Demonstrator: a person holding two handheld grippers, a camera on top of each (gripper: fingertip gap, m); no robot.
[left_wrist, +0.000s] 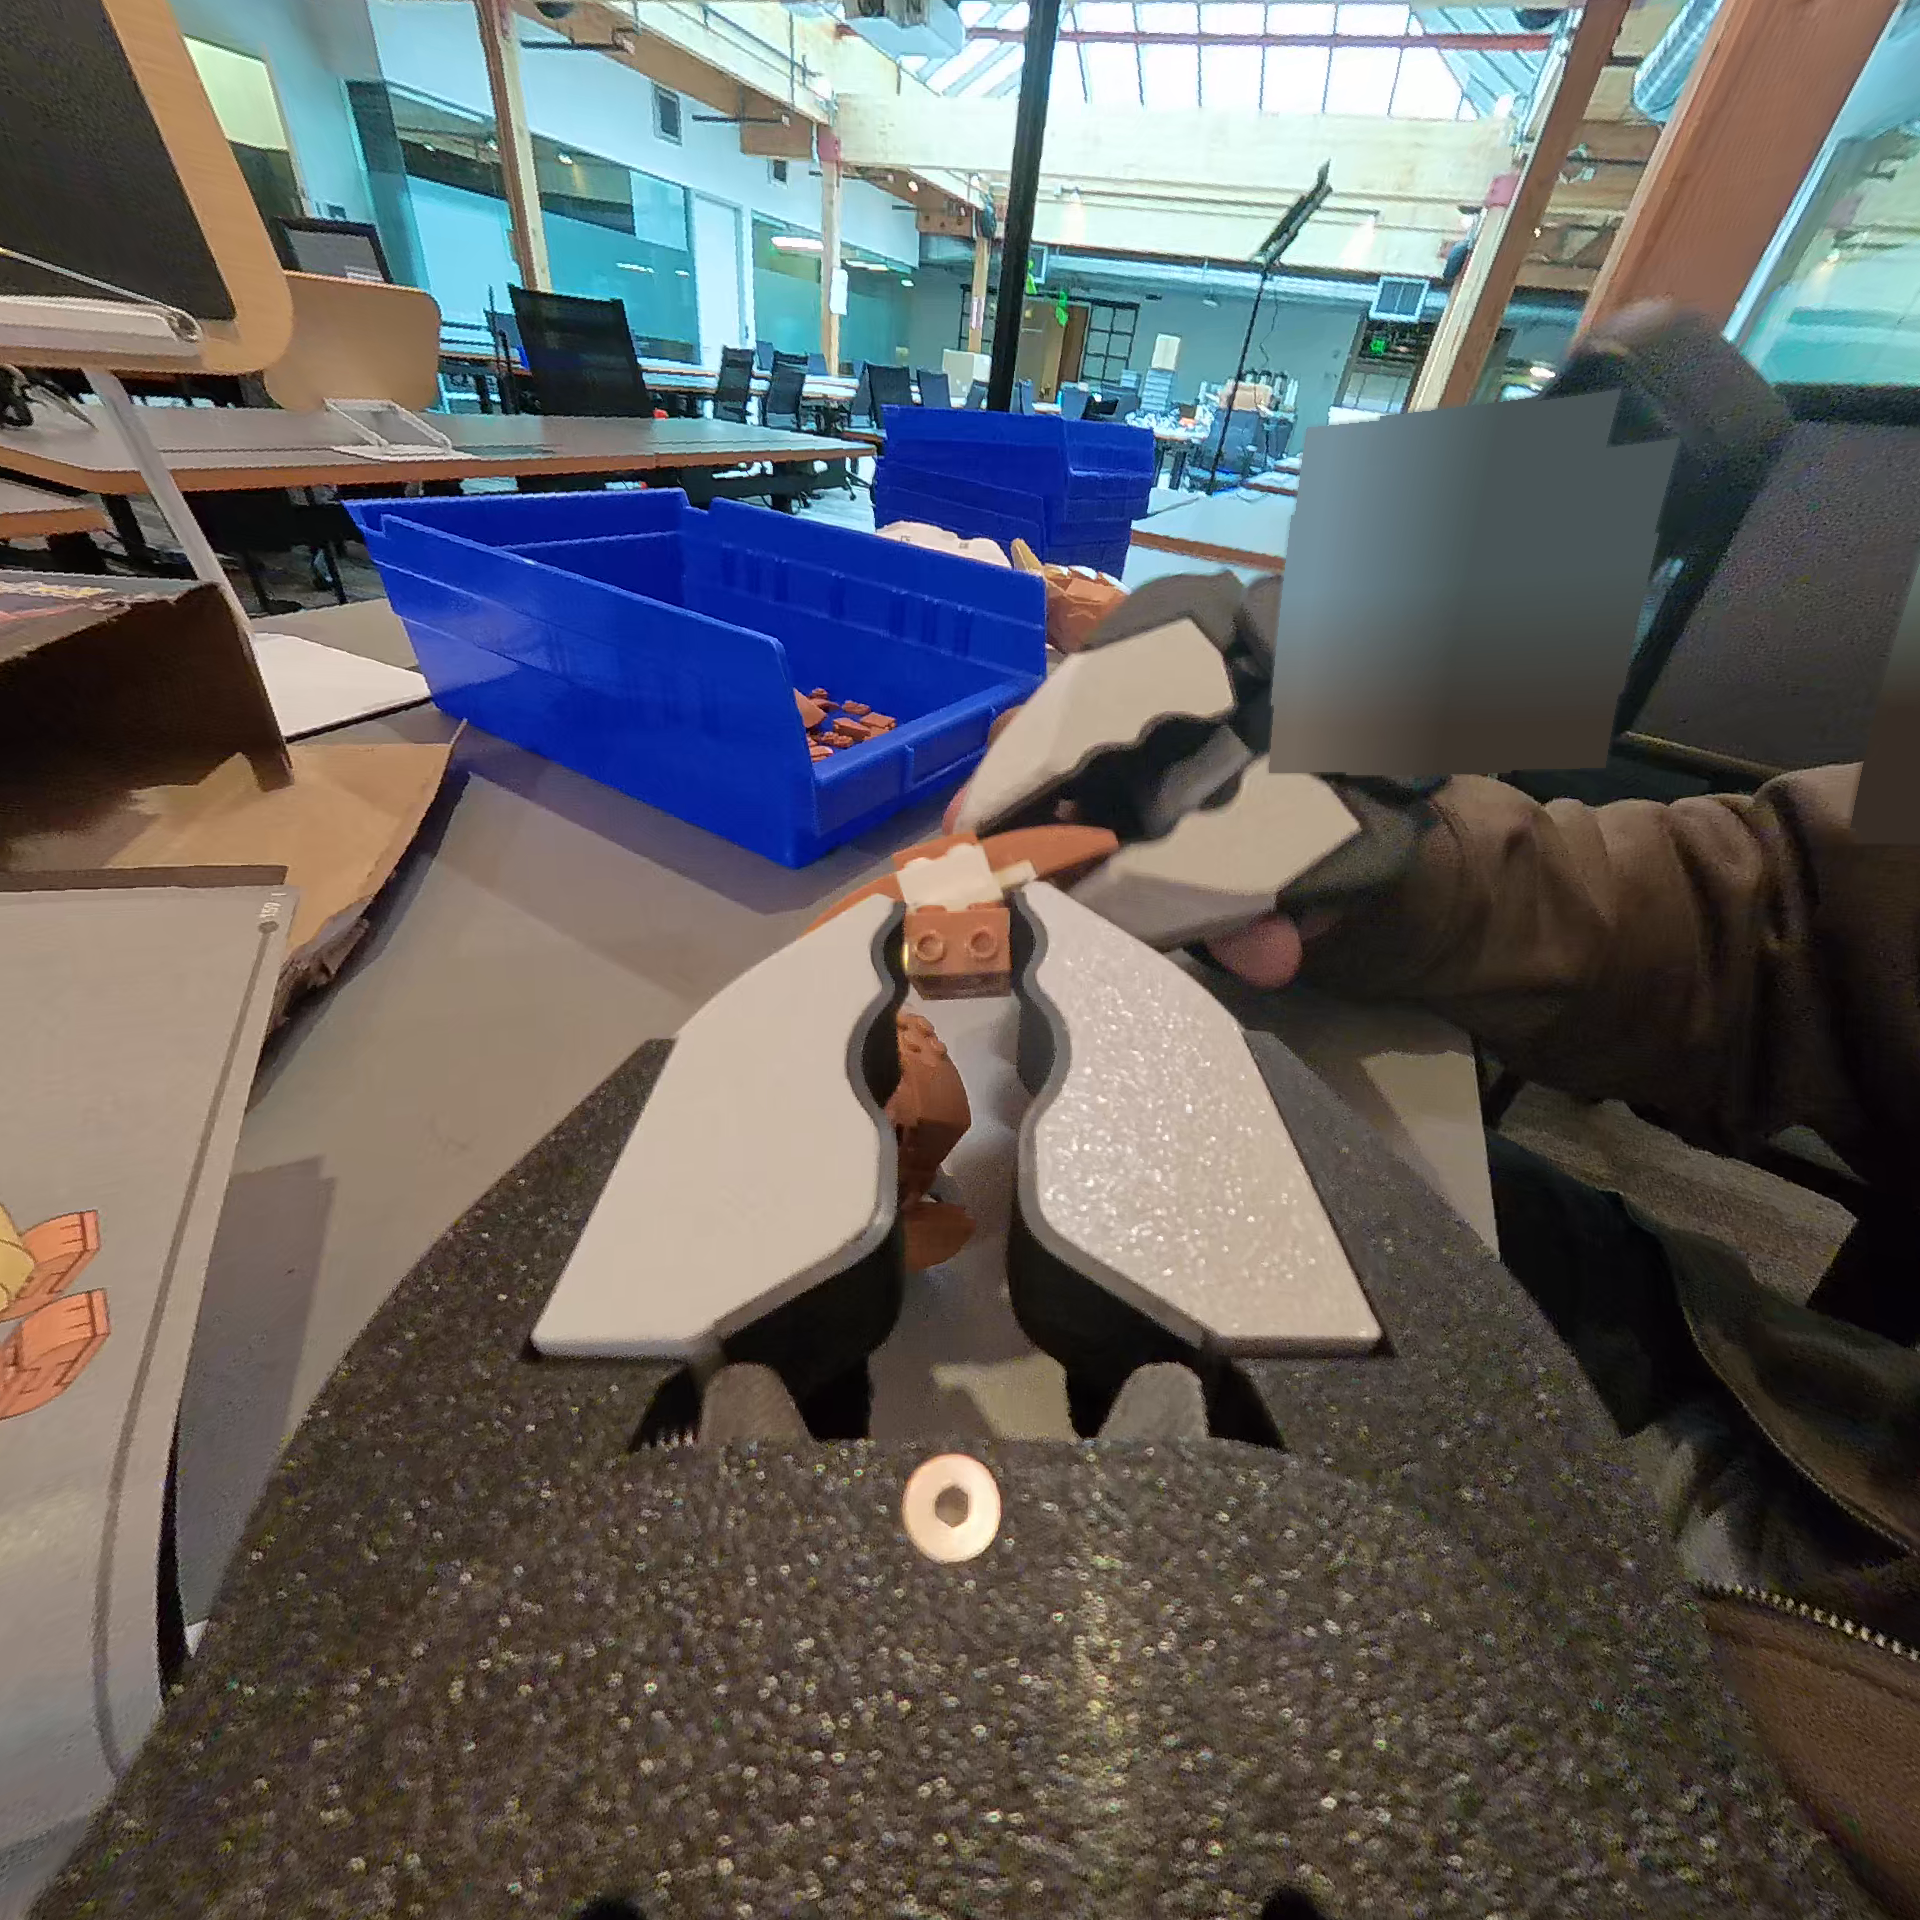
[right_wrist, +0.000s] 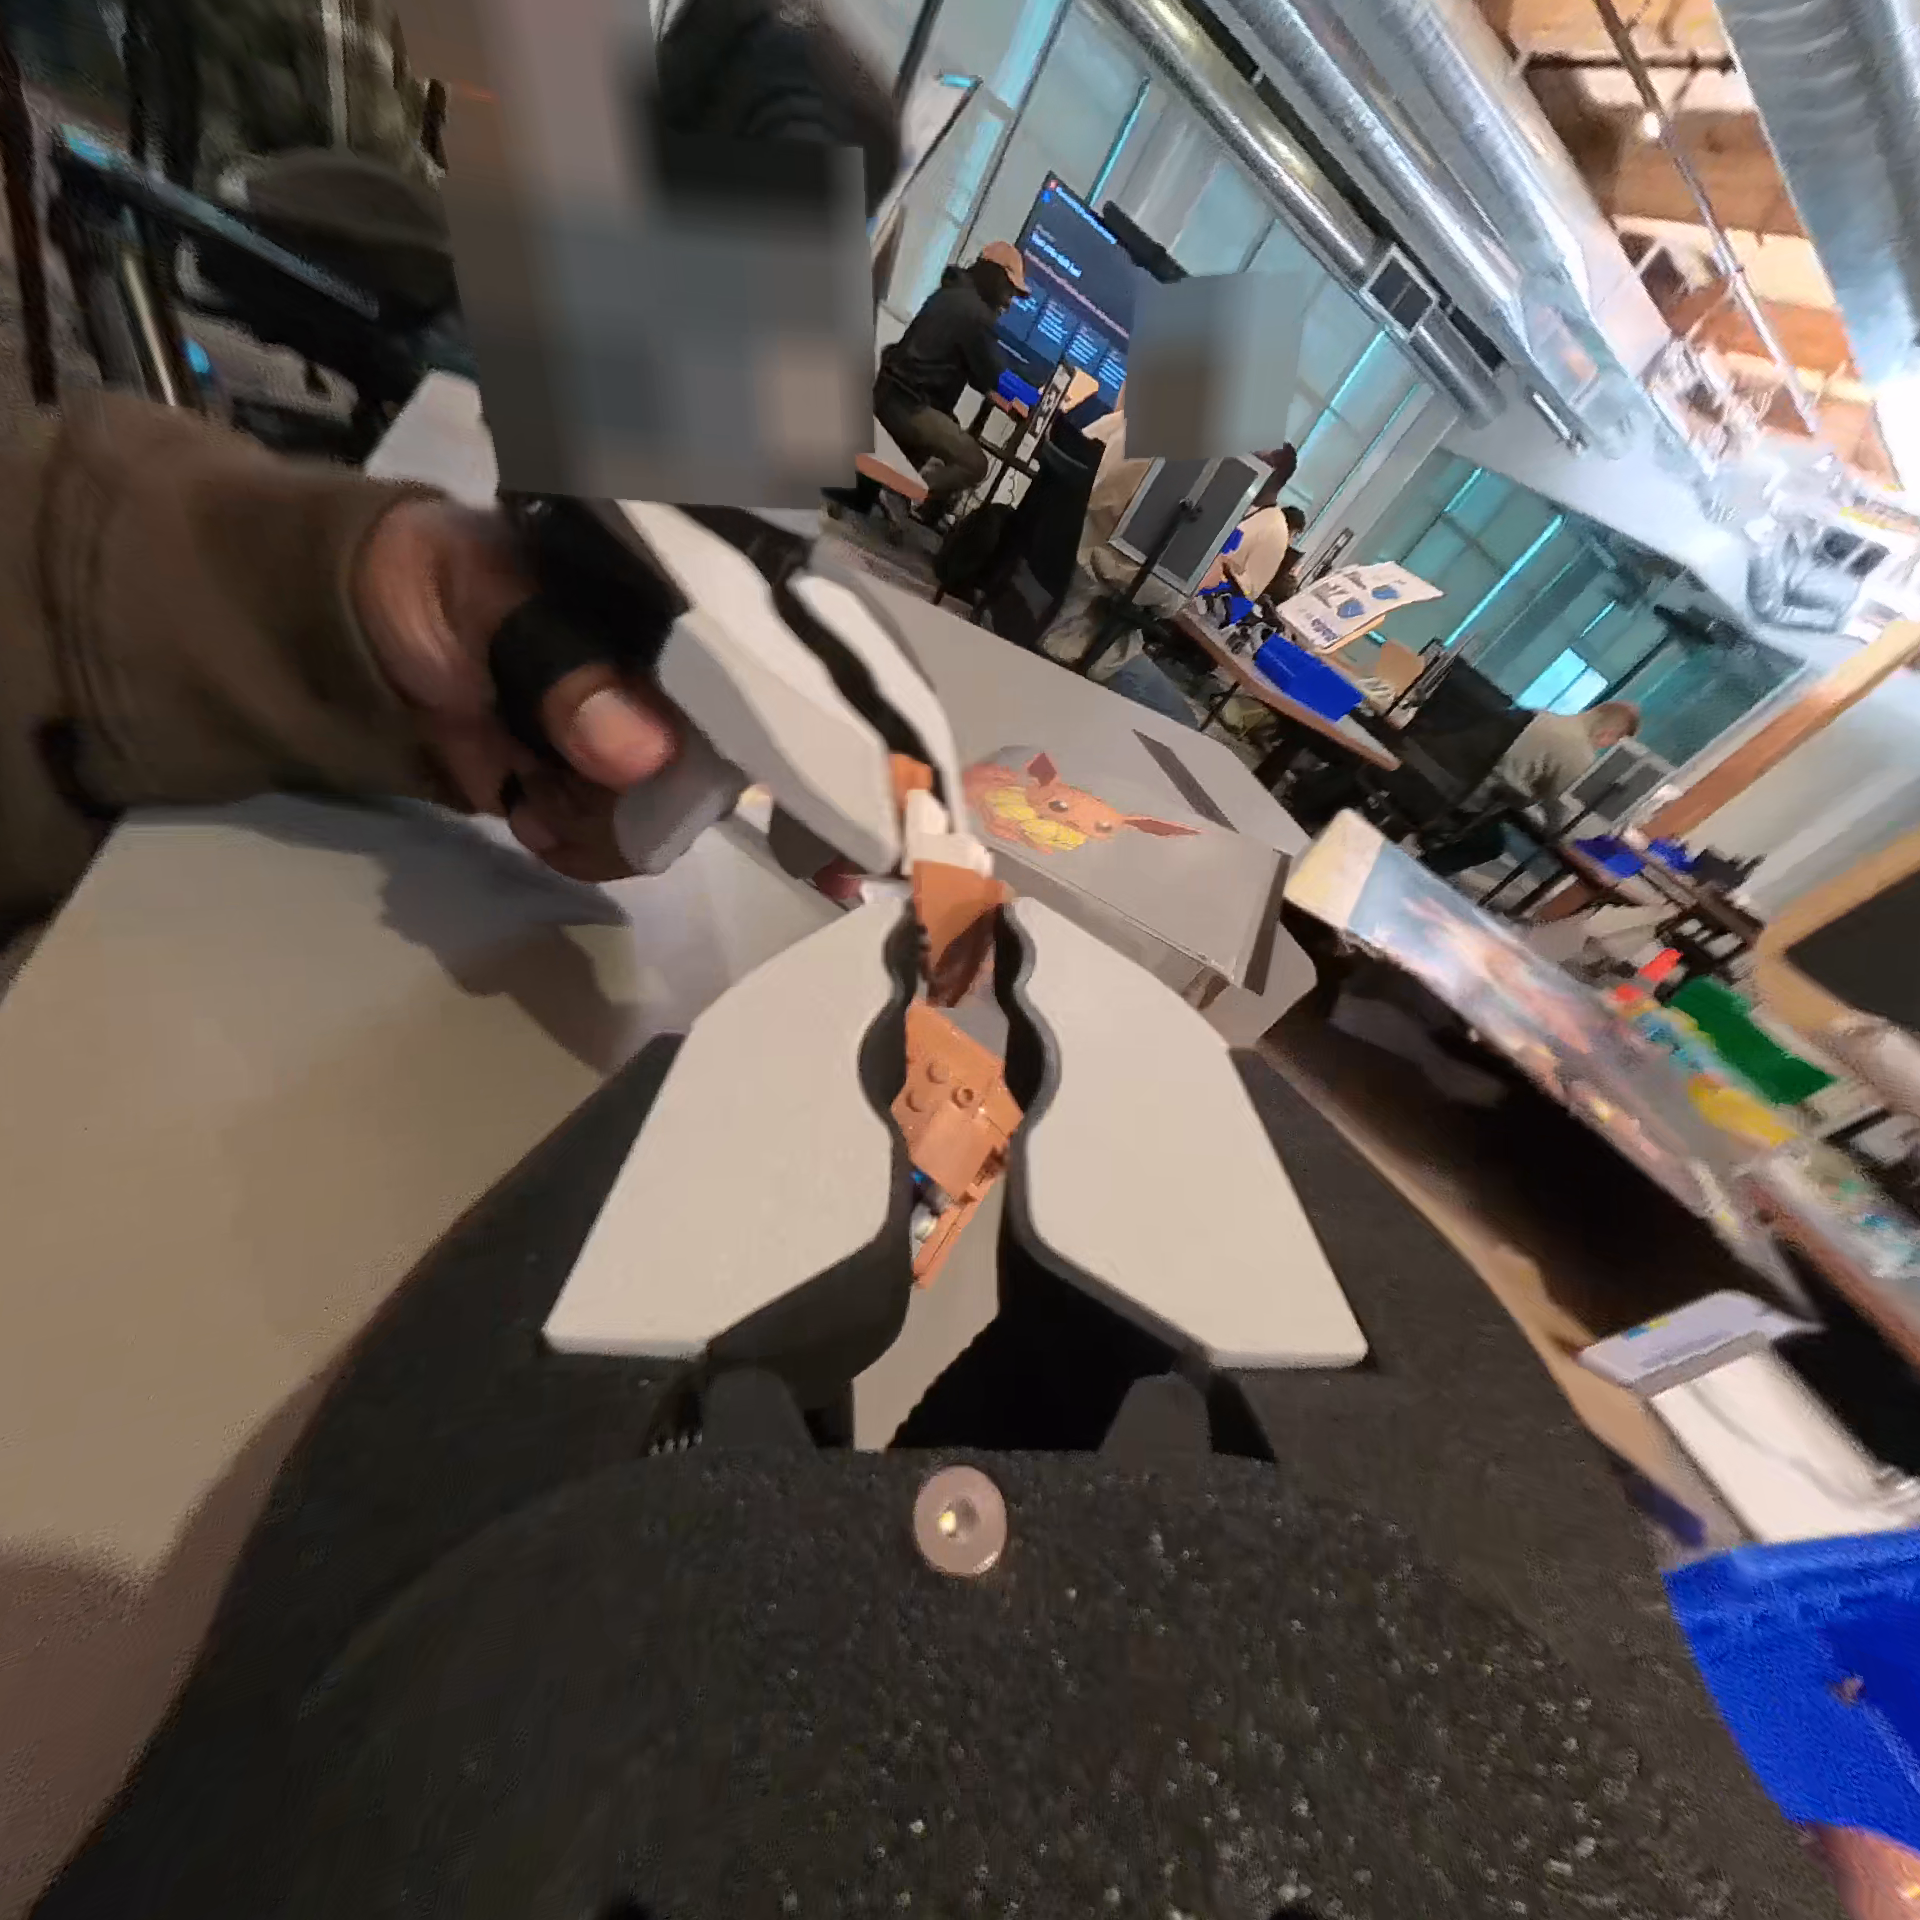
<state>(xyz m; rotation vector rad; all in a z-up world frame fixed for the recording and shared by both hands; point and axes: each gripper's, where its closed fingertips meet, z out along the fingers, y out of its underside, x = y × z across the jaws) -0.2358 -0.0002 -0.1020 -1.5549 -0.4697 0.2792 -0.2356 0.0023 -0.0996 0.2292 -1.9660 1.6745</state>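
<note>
- We see a bright room in both views. Daylight comes from the roof windows (left_wrist: 1247, 62) and the glass walls (right_wrist: 1455, 488).
- The roof windows are so bright they look almost white.
- The blue bin (left_wrist: 707, 665) drops a soft shadow on the grey table (left_wrist: 582, 935).
- In the right wrist view, a hand (right_wrist: 488, 665) throws a dark shadow on the table below it.
- The left wrist view is mostly sharp. Only the far gripper (left_wrist: 1049, 862) looks a little smeared.
- The right wrist view is blurry on its right side and lower corners.
- Straight posts (left_wrist: 1745, 156) bend and lean at the edges, like in a fish-eye lens.
- Tiny sparkles shine on the black part (left_wrist: 935, 1662) up close.
</note>
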